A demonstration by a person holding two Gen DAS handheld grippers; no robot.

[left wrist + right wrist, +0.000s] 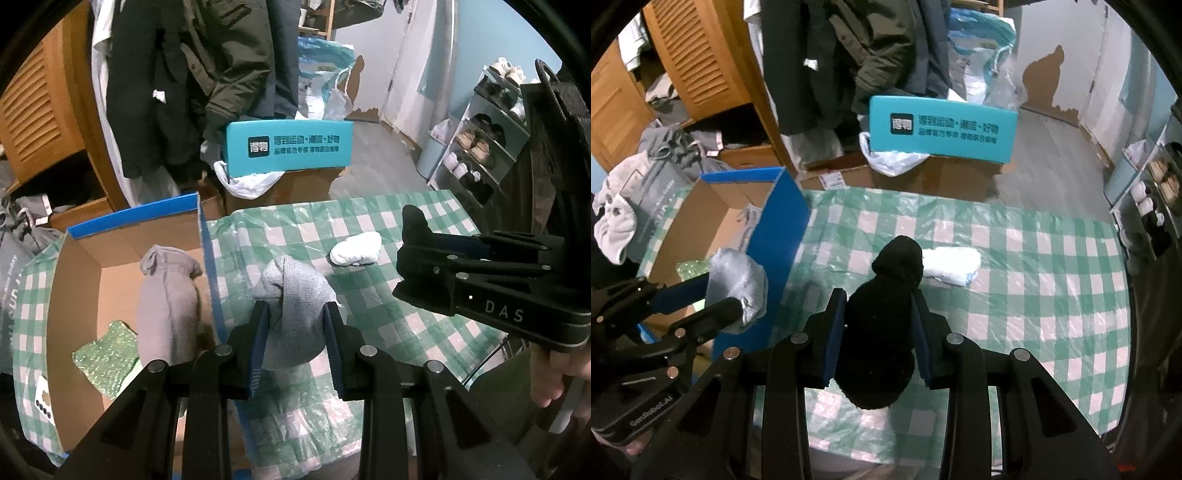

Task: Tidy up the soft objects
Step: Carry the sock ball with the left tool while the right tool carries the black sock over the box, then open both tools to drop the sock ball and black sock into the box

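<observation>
My left gripper is shut on a grey rolled sock, held above the green checked tablecloth next to the open cardboard box; it also shows in the right wrist view. My right gripper is shut on a black rolled sock above the cloth. In the left wrist view the right gripper comes in from the right. A white rolled sock lies on the cloth, also in the right wrist view. Inside the box lie a grey-mauve soft roll and a green speckled item.
The box has a blue outer wall at the table's left. Beyond the table stand a teal box on cartons, hanging coats, a wooden louvred wardrobe and a shoe rack at right. Grey clothes pile at left.
</observation>
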